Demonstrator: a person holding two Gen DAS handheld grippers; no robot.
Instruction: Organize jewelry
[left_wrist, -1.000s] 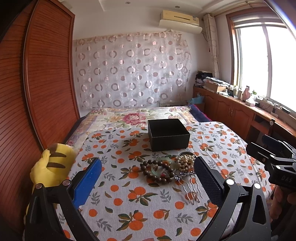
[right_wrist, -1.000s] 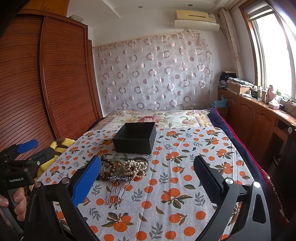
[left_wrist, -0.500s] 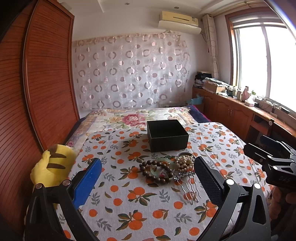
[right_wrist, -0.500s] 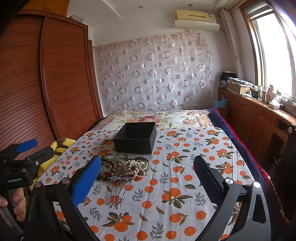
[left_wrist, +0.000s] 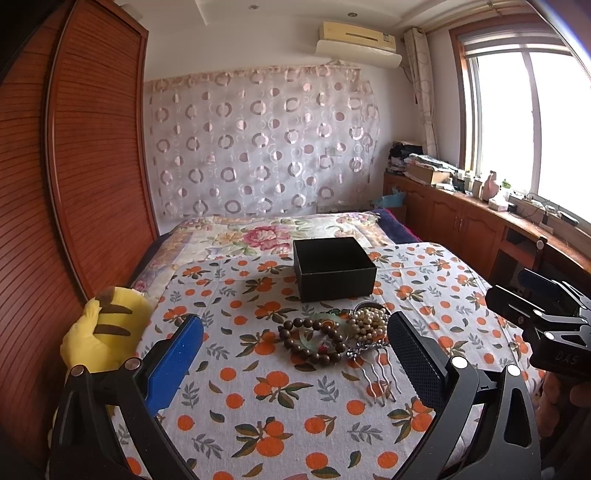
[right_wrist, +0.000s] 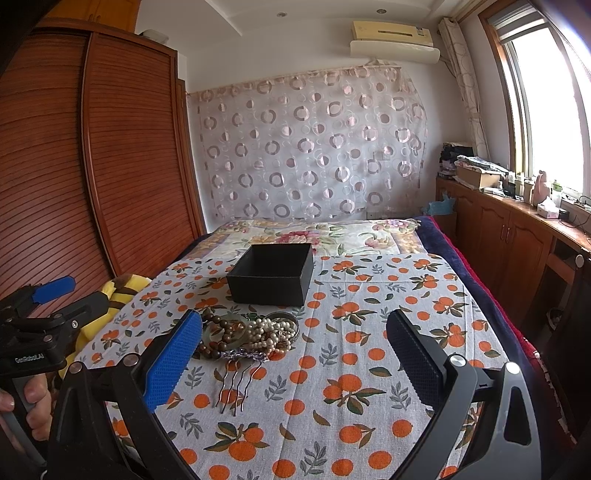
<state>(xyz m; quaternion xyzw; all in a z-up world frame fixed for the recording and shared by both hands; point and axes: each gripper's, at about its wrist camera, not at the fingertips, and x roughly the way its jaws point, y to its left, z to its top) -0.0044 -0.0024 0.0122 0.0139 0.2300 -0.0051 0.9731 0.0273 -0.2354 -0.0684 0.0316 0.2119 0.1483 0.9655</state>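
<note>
Approach step judged in hand: both grippers, left gripper (left_wrist: 295, 354) and right gripper (right_wrist: 293, 354), were held empty, fingers apart. Jewelry pile (left_wrist: 332, 334) lay at 6 o'clock of box (left_wrist: 334, 267); a descent and pinch would be needed.

Place: I see a home bedroom | orange-print bedspread (left_wrist: 280, 398) near | louvred wooden wardrobe (left_wrist: 92, 155) left | wall air conditioner (left_wrist: 356, 42) far
</note>
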